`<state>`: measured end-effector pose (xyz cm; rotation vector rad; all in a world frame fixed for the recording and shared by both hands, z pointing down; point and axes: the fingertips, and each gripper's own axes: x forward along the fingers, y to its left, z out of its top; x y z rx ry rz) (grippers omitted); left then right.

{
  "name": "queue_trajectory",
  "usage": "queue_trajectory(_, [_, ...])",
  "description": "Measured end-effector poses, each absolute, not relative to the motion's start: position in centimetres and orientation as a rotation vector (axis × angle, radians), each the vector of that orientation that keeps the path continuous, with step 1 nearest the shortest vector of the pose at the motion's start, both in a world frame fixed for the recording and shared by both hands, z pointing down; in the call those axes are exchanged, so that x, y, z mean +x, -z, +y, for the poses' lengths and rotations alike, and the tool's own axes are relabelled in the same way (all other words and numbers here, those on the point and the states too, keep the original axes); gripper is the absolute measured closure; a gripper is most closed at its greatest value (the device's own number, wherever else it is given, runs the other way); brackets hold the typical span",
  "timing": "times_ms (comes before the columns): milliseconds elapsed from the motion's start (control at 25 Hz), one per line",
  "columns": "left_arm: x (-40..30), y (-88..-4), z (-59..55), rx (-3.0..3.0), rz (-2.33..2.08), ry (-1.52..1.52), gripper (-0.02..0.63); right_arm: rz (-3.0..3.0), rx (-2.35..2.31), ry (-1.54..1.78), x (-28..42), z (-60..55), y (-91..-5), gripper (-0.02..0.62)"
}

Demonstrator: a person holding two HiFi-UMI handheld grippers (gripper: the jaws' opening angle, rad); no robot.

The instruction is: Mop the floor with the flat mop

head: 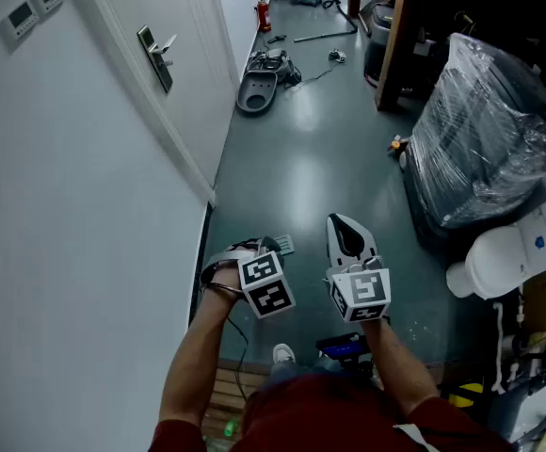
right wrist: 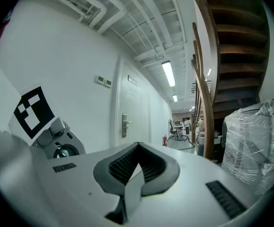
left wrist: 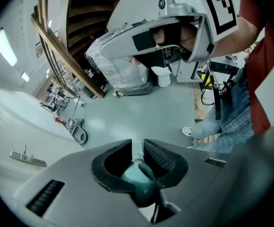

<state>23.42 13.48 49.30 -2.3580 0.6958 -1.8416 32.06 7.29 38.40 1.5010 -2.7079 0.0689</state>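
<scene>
The left tongs (left wrist: 137,144) are clamped on a teal rounded knob with a pale ribbed neck (left wrist: 139,174). That reads as the top end of the flat mop's handle, gripped right at the jaw mouth. The right tongs (right wrist: 137,150) sit just to the right of them, jaws together and carrying nothing. The mop's flat head? No view shows it plainly. A small grey-green slab (head: 281,245) peeks out just beyond the left tongs, and I can't tell what it is.

So this looks like the set-up step: one hold on the handle, and no stroke on the grey-green floor (head: 311,168) in evidence. The next move, I'd say, calls for the right tongs to open and take the handle lower down, then a push straight ahead along the corridor.

Watch the lane, though. Ahead and to the right of the right tongs sits a bulky load wrapped in clear plastic film (head: 485,130), with a white rounded container (head: 499,262) nearer on that side. Ahead-left, against the white wall (head: 85,205), lies a dark grey scoop-shaped object (head: 257,92). Well beyond it a thin dark rod or cable (head: 322,36) lies across the floor. These pinch the path and could snag the mop.
</scene>
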Motion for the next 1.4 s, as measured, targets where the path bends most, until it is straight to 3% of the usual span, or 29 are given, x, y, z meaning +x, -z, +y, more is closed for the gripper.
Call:
queue_trajectory(1080, [26.7,-48.1,8.7,-2.359,0.741,1.750,0.525,-2.617,1.602,-0.172,36.3,6.6,-40.7,0.578])
queue_trajectory(1400, [27.6,-50.4,13.0,-2.358,0.784,1.840,0.525,-2.598,1.624,-0.222,39.2,5.8,-42.7,0.578])
